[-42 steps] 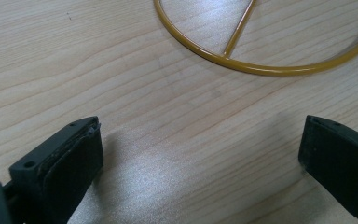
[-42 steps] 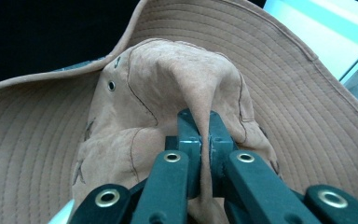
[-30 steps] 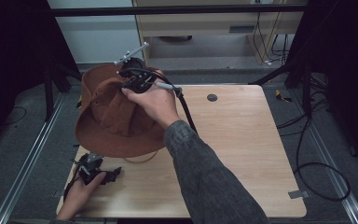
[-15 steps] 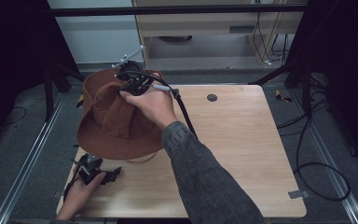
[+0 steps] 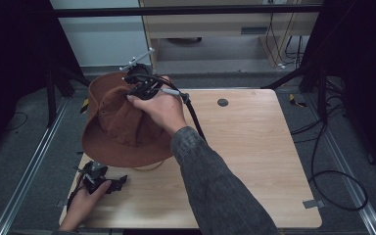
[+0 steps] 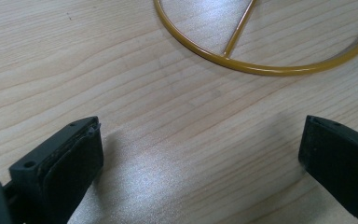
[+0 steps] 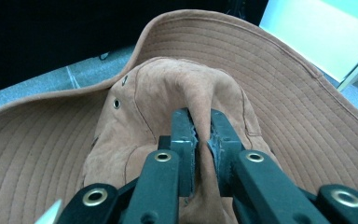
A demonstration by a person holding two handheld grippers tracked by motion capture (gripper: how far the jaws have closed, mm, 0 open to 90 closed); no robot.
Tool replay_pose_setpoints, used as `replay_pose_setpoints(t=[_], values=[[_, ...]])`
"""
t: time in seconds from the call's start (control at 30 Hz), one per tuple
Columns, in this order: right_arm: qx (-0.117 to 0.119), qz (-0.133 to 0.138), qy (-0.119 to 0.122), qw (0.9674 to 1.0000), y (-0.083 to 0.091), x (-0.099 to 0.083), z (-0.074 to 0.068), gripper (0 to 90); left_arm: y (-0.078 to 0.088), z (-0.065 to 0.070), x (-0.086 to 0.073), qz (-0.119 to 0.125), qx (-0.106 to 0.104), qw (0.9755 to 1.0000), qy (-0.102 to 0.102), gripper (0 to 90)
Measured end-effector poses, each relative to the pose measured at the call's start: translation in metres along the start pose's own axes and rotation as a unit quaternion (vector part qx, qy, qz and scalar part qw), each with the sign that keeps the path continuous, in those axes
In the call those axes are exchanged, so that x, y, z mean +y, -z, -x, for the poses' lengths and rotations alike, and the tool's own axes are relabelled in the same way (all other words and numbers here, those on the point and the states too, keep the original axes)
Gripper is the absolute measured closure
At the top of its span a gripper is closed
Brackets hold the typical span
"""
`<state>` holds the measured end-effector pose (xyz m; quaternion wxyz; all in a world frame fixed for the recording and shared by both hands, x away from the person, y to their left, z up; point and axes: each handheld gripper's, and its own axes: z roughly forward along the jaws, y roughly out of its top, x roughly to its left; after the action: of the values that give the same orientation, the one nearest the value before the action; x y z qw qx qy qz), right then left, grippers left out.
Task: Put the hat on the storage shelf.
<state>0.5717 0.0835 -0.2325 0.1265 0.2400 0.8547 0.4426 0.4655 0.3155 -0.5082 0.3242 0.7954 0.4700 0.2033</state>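
Two grippers: right gripper (image 7: 200, 135) pinching a soft fold of brown suede hat (image 7: 261, 65), jaws just easing slightly. Left gripper (image 6: 200, 154) released wide over pale grained wooden table (image 6: 121, 93), near thin yellow ring (image 6: 261, 70).

The brown hat (image 5: 122, 127) is being shifted slightly under the right gripper (image 5: 139, 88): its brim is being tipped and its outline redrawn a little around the pinched crown, while the lower edge is being drawn a touch nearer the left gripper (image 5: 100, 178). The right gripper's jaws are being eased open by a small amount, with a fold of the crown (image 7: 200, 100) being kept between them.
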Motion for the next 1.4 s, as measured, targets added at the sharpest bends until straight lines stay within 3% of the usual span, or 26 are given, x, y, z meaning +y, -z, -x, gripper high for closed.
replay_pose_setpoints(t=[0.23,0.63,0.87,1.4], values=[[0.005,0.0,0.002,1.0,-0.003,0.001,-0.002,81.3,0.0,0.0,0.0,0.0,0.0,1.0,0.0,0.0],[0.003,0.001,-0.006,1.0,-0.001,-0.003,0.001,68.3,0.0,0.0,0.0,0.0,0.0,1.0,0.0,0.0],[0.003,0.0,-0.008,1.0,-0.001,-0.003,0.0,55.5,0.0,0.0,0.0,0.0,0.0,1.0,0.001,0.0],[-0.001,0.005,-0.005,1.0,0.007,-0.009,0.0,35.7,0.0,0.0,0.0,0.0,0.0,1.0,0.0,0.0]])
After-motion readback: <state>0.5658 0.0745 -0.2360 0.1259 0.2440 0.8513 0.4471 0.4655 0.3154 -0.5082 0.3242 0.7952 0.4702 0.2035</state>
